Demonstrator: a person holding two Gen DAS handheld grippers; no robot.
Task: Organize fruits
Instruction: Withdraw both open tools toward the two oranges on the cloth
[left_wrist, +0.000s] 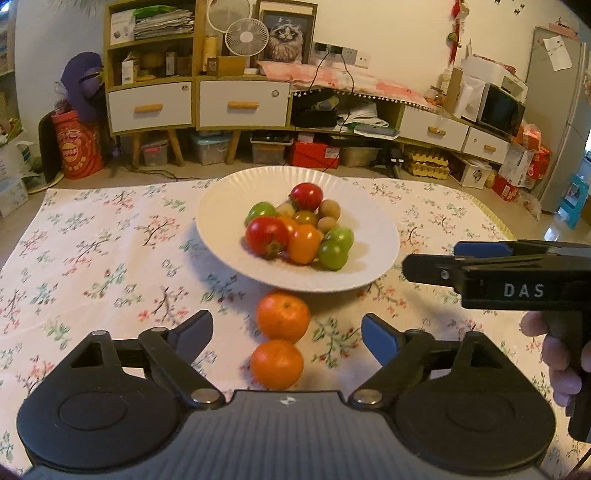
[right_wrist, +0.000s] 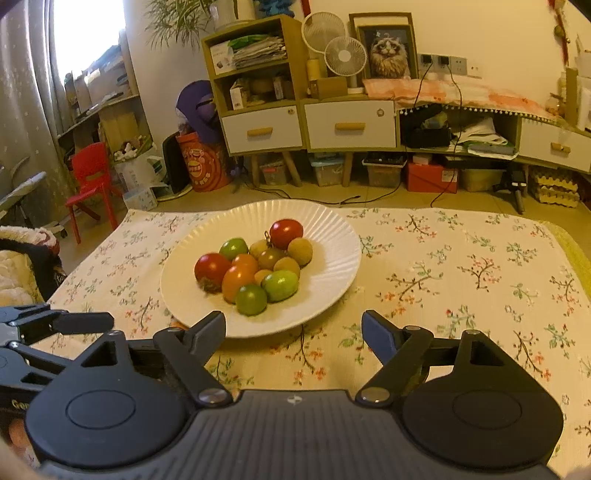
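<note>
Left wrist view: left gripper spread wide, nothing held. Two oranges on the tablecloth, touching each other, just in front of the white plate; farther orange near the rim. Plate loaded with small tomatoes and brown round fruits. Judged partly done: oranges still outside.

Right wrist view: right gripper likewise wide, empty, before the same plate.

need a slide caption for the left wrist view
Open left hand-held gripper over two oranges, white plate of small fruits beyond.
</note>
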